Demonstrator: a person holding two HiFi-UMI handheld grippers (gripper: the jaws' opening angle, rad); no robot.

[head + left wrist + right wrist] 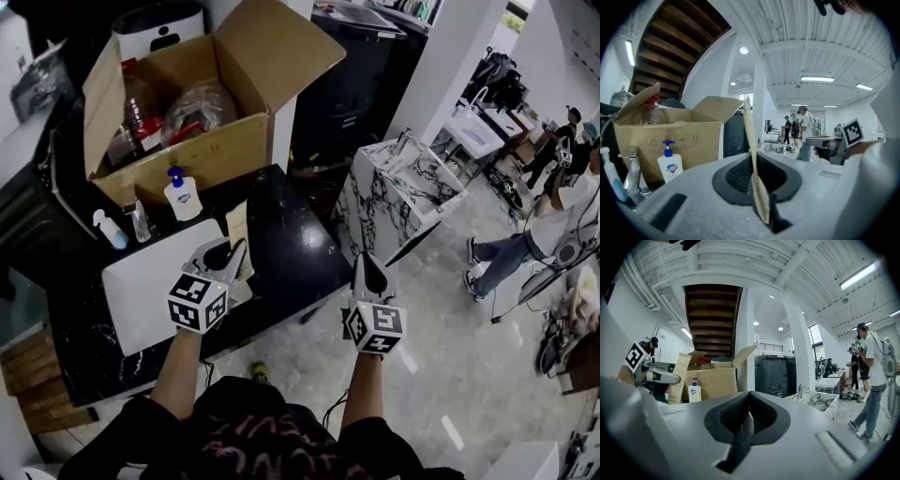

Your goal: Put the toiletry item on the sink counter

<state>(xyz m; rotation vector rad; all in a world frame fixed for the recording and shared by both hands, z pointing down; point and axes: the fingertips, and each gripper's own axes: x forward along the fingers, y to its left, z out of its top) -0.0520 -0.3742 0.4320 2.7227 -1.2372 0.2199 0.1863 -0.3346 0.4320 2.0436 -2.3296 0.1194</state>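
The head view looks steeply down on left gripper (228, 251) and right gripper (372, 269), whose low forward-facing views share the cardboard box (192, 155) ahead.

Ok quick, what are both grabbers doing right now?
Left gripper: shut on a thin tan packet.
Right gripper: shut, nothing in it.

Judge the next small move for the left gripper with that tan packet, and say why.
Probably lower the left gripper toward the black counter and set the tan packet down near the pump bottle. Its jaws are clamped on the packet, held upright over the counter and not yet resting there. The right gripper is shut and empty.
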